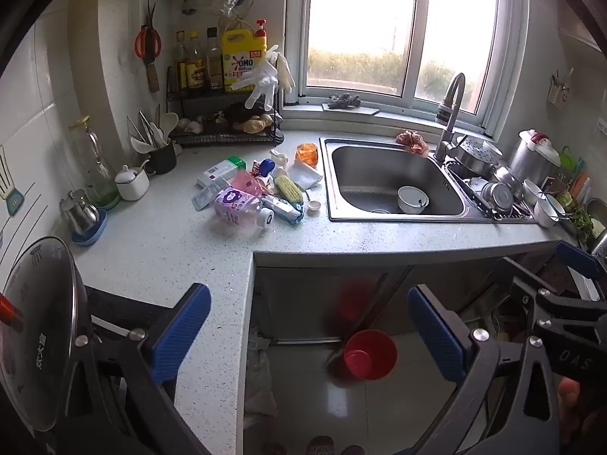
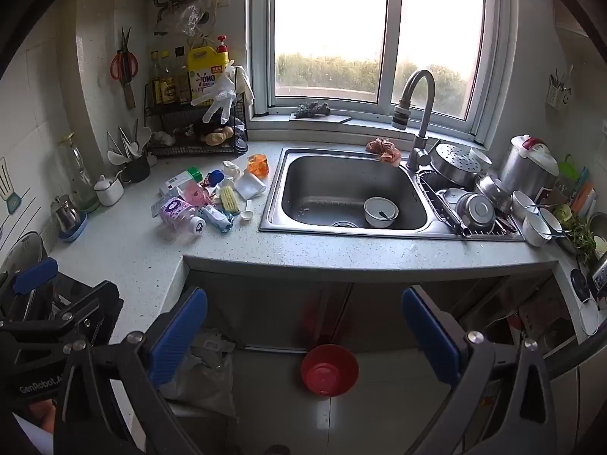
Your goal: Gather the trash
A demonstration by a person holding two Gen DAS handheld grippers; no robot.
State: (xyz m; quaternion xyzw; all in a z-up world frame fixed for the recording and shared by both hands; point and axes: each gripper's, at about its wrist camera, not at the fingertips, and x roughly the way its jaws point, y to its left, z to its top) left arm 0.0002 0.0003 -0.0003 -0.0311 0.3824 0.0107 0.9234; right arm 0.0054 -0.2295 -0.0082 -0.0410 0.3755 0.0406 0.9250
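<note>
both grippers, left gripper (image 1: 309, 328) and right gripper (image 2: 303, 331), hang back with blue jaws wide apart and holding nothing, likely because the heap of crumpled wrappers and plastic bottles (image 1: 250, 193) lies far-left on the speckled grey countertop (image 1: 159, 250) beside the steel sink (image 1: 394, 184), with a round red bin (image 2: 329, 369) on the floor below.

Daylight is poured in through the window (image 1: 398, 26), and its panes are blown out to near white in both views. The counter (image 1: 159, 250) is evenly lit, with only soft, short shadows thrown toward the camera. A bright sheen is caught on the sink (image 2: 322, 185) basin and on the floor tiles below. The cabinet space under the counter's front edge is left dim. Strong fisheye bending is seen at the frame edges, with black vignetting in the corners. The red bowl (image 1: 370, 354) on the floor is rendered slightly soft.
</note>
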